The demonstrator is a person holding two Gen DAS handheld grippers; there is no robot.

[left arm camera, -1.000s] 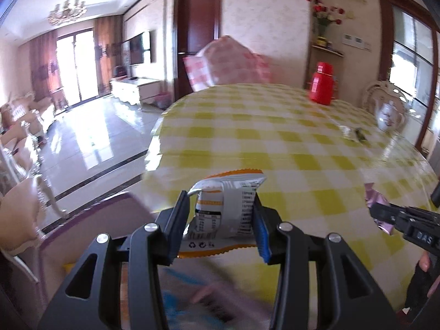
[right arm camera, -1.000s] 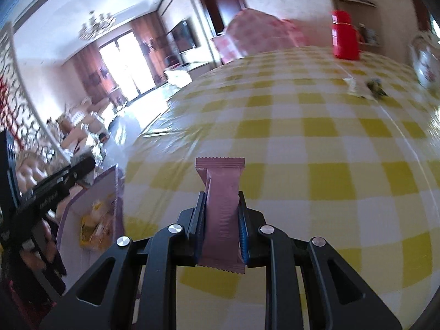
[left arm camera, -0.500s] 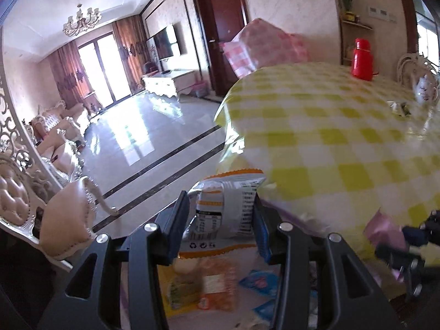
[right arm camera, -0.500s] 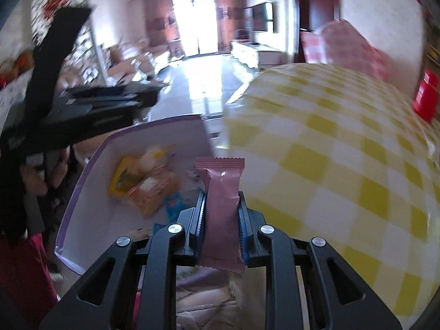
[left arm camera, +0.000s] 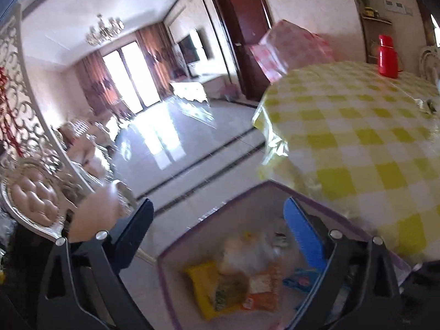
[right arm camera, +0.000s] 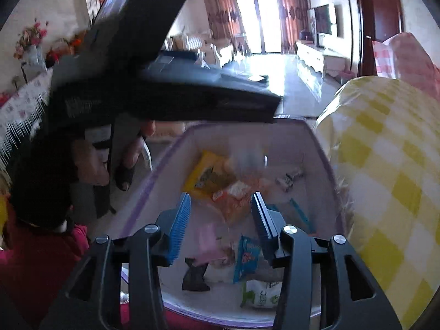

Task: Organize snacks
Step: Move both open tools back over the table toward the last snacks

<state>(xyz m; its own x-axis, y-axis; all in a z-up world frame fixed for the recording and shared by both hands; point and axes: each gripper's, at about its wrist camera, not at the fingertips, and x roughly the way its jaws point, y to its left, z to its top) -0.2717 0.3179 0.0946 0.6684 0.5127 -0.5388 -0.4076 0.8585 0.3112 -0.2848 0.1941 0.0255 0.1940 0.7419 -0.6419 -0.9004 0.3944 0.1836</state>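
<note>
Over the purple-rimmed box (right arm camera: 316,137) beside the checked table (left arm camera: 371,143), both grippers now gape empty: left gripper (left arm camera: 220,220) has dropped its white-orange packet, right gripper (right arm camera: 220,217) its pink bar (right arm camera: 207,243), lying below between the jaws. Box also holds a yellow pack (right arm camera: 209,176), orange pack (right arm camera: 233,195), blue packet (right arm camera: 246,255)
</note>
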